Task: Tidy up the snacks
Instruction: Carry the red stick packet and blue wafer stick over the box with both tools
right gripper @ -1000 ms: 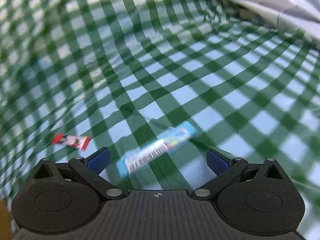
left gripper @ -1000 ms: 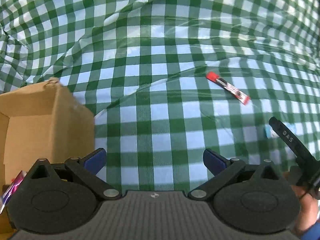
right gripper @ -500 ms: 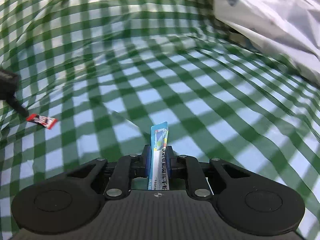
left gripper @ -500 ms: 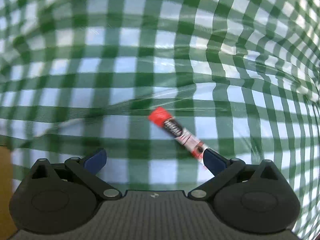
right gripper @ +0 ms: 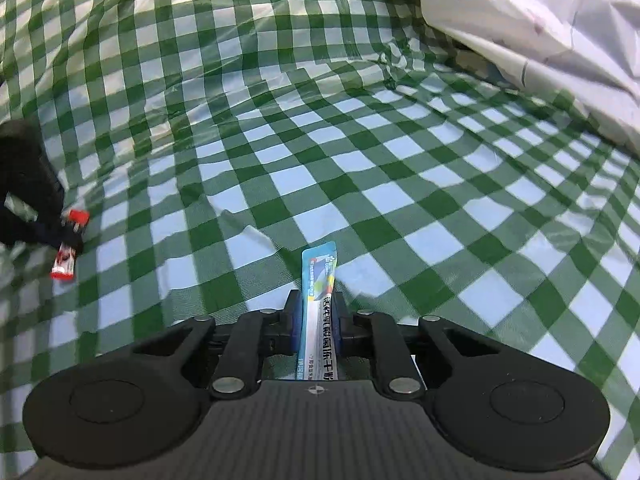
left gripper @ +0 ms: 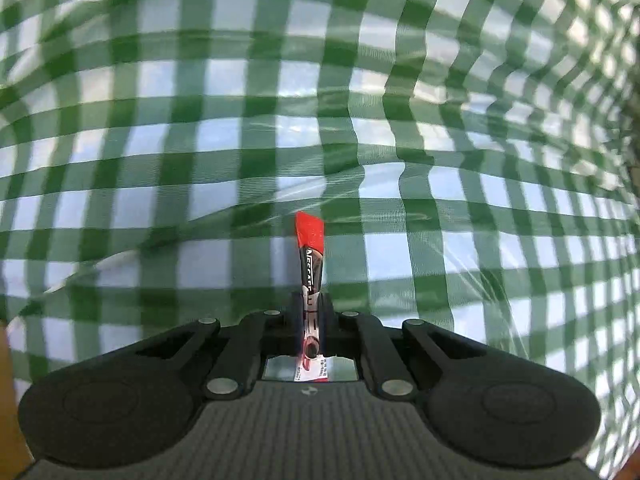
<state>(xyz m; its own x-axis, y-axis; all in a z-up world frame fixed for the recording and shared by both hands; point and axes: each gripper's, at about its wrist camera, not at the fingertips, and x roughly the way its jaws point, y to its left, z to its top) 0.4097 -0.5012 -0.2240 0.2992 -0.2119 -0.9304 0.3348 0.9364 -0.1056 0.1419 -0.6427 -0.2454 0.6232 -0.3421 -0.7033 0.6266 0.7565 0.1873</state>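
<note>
My left gripper [left gripper: 311,304] is shut on a red and black stick sachet [left gripper: 310,248], which stands up between the jaws above the green checked cloth [left gripper: 240,140]. My right gripper [right gripper: 317,304] is shut on a blue stick sachet [right gripper: 319,280] with white print, its tip pointing forward. In the right wrist view the left gripper [right gripper: 68,230] shows at the far left, holding the red sachet [right gripper: 66,260] just above the cloth.
A crumpled white plastic bag [right gripper: 540,24] lies at the back right in the right wrist view. A sliver of brown cardboard [left gripper: 6,400] shows at the left edge of the left wrist view. The cloth is wrinkled and covered with clear film.
My left gripper moved over the red sachet and shut on it. My right gripper, which shut on the blue sachet a second ago, has lifted it slightly.
</note>
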